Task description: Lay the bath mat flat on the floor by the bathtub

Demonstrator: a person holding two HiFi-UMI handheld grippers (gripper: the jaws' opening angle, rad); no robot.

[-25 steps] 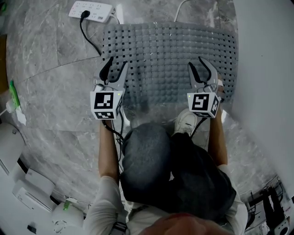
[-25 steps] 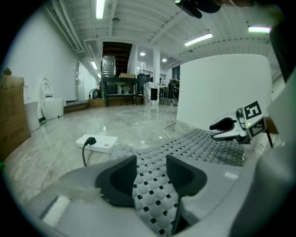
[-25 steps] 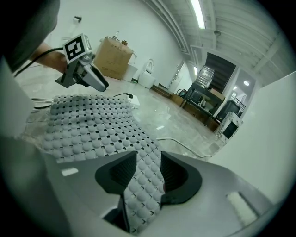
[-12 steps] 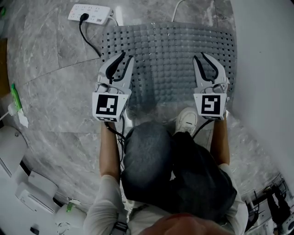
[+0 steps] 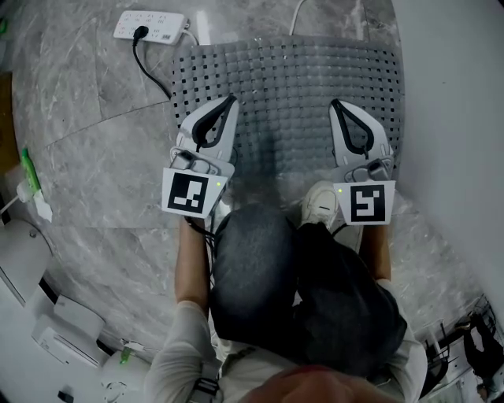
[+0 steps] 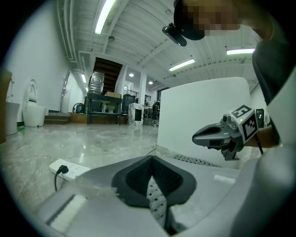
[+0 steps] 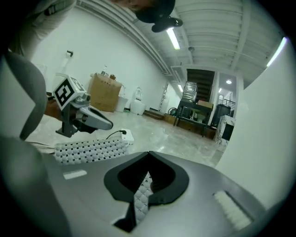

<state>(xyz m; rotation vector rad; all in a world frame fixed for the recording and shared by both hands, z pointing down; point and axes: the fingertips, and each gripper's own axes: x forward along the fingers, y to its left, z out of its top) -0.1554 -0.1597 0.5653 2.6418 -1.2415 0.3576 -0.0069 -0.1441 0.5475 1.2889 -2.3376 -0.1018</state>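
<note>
The grey perforated bath mat (image 5: 287,86) lies on the marble floor beside the white bathtub (image 5: 457,118). My left gripper (image 5: 230,101) and right gripper (image 5: 337,104) are over its near part, left and right. Both have just been closing and are now shut. In the left gripper view a strip of mat (image 6: 155,199) is pinched edge-on between the left gripper (image 6: 152,159) jaws. The right gripper view shows the same mat strip (image 7: 141,194) in the right gripper (image 7: 149,155). Between the two grippers the mat's edge (image 7: 88,150) is raised off the floor.
A white power strip (image 5: 150,25) with a black cord lies on the floor beyond the mat's far left corner. A white cable (image 5: 303,16) runs off at the top. The person's white shoe (image 5: 321,203) stands at the mat's near edge. A green bottle (image 5: 30,169) is at far left.
Both grippers' jaws went from wide open to shut on the mat's near edge, and both grippers rose, growing larger in the head view.
</note>
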